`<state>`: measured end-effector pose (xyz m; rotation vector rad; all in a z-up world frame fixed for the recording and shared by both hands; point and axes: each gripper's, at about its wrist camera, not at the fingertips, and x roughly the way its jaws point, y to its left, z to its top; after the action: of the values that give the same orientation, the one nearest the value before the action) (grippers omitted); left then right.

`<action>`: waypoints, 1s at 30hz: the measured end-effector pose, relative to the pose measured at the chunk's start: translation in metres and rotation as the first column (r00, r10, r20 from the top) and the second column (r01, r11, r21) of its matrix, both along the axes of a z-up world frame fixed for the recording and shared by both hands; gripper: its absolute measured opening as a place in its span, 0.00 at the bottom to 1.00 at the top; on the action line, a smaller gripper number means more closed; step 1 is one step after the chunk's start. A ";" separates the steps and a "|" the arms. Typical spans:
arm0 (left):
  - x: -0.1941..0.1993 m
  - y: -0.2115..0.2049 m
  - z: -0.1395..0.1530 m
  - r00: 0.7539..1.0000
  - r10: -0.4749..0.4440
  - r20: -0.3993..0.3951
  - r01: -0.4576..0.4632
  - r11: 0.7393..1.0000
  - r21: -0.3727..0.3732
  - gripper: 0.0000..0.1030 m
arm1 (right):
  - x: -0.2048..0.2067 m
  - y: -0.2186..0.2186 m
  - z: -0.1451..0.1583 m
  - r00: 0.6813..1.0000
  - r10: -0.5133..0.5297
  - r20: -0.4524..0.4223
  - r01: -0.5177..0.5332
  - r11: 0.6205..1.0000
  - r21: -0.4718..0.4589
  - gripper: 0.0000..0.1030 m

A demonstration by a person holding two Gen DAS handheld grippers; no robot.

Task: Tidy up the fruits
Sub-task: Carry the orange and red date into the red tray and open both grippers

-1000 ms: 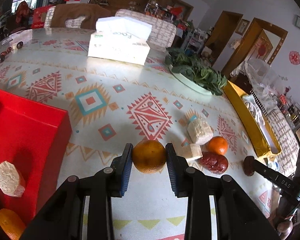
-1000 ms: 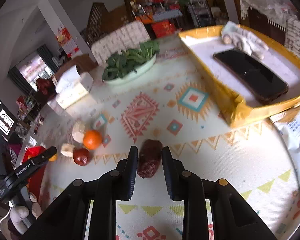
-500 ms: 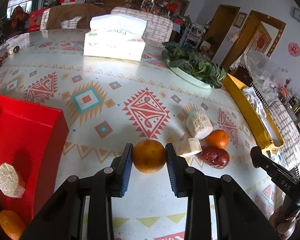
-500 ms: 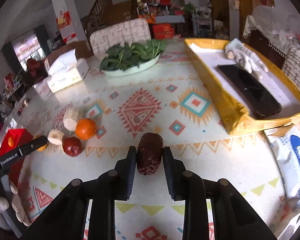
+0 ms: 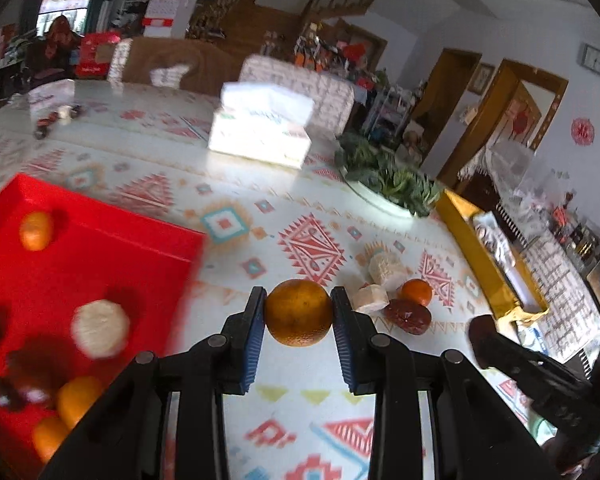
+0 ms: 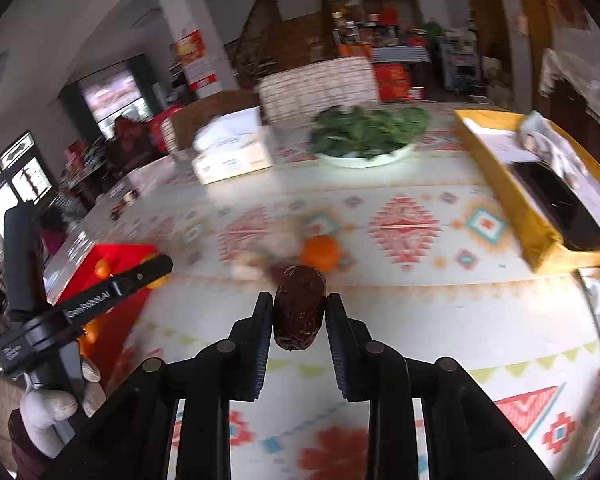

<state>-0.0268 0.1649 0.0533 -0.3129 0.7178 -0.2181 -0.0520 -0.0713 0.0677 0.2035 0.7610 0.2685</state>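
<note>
Gripping an orange (image 5: pixel 299 312) and a date (image 6: pixel 300 306).

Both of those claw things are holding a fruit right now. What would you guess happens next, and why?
Probably the left gripper carries its orange leftward over the red tray and opens there. The tray already holds other oranges and pale pieces, and it lies just left of the gripper. The right gripper, shut on a dark red date, would likely follow.

Both wrist views look forward, close over the patterned table (image 5: pixel 236 184), sharing it.
</note>
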 end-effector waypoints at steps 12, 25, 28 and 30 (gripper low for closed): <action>-0.074 0.129 0.013 0.965 0.261 0.036 -0.258 0.964 -0.072 0.31 | 0.001 0.127 0.008 0.972 0.234 -0.001 -0.234 0.971 -0.045 0.28; -0.085 0.207 -0.016 0.909 0.414 -0.041 -0.415 0.910 -0.018 0.31 | 0.030 0.285 -0.008 0.874 0.477 -0.089 -0.483 0.874 -0.059 0.29; -0.082 0.210 -0.019 0.910 0.412 -0.047 -0.413 0.910 -0.029 0.31 | 0.038 0.305 -0.019 0.862 0.491 -0.125 -0.501 0.863 -0.066 0.29; -0.081 0.210 -0.019 0.910 0.413 -0.048 -0.415 0.909 -0.037 0.31 | 0.040 0.310 -0.025 0.857 0.495 -0.142 -0.507 0.859 -0.066 0.29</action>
<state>-0.1074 0.3751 0.0344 -0.5071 0.6689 0.1770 -0.0117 0.2384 0.0430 -0.0838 0.9406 0.7198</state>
